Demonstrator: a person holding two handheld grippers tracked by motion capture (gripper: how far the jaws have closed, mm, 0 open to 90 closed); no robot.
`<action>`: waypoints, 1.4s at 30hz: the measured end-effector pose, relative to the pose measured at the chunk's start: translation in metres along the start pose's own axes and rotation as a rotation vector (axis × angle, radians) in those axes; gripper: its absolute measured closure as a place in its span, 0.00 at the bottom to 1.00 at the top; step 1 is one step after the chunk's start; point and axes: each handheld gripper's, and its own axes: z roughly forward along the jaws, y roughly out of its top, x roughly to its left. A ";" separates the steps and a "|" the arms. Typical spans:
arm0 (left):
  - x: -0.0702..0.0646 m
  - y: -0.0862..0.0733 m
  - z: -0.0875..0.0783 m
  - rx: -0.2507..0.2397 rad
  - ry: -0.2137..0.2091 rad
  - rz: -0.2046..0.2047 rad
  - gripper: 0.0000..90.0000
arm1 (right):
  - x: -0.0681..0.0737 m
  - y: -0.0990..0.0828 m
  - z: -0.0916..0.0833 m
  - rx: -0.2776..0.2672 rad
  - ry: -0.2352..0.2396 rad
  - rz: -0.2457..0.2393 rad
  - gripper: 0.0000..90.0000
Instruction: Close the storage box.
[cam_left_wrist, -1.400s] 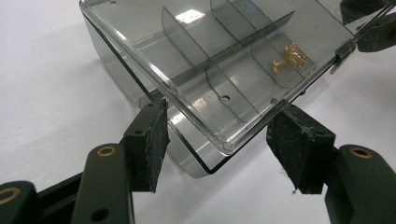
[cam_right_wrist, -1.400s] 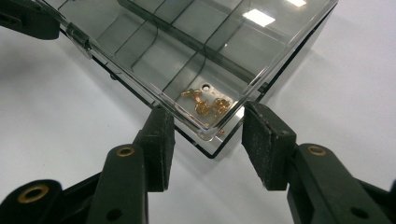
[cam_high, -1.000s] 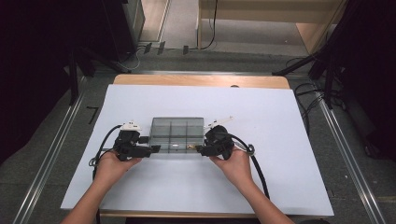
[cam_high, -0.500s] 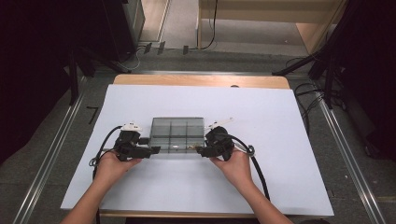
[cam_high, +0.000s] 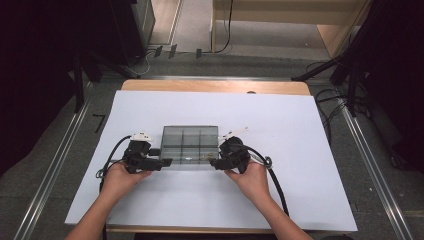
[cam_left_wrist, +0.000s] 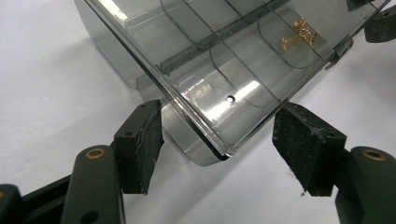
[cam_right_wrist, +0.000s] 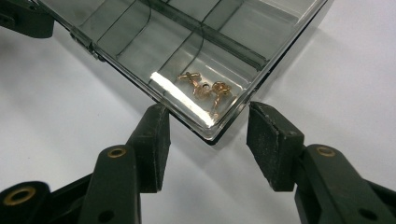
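Two grippers flank a smoky clear compartment box (cam_high: 189, 146) lying flat near the middle of the white table (cam_high: 300, 130). At its near left corner, the left gripper (cam_left_wrist: 219, 140) has jaws apart — just opened wider — with the corner between the pads, barely touching one. At the near right corner, the right gripper (cam_right_wrist: 208, 144) likewise stands apart, unclamped. Gold earrings (cam_right_wrist: 205, 88) lie in that corner compartment.

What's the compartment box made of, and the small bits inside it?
Compartment box: looks like smoke-tinted clear plastic, glossy; dividers show through the lid, with sharp glare. Small bits: gold-coloured, shiny, probably metal, perhaps plated. Jaw pads: matte black, slightly frayed, likely rubber or foam.
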 end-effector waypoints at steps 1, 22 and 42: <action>0.000 0.000 0.000 0.000 0.000 0.003 0.39 | 0.000 0.000 0.000 0.000 0.000 -0.001 0.57; 0.000 -0.002 0.002 0.009 -0.009 -0.005 0.37 | 0.001 -0.001 0.001 0.010 0.003 0.001 0.56; 0.001 0.002 -0.004 0.005 -0.020 -0.004 0.36 | 0.001 -0.001 -0.004 0.006 0.008 -0.014 0.58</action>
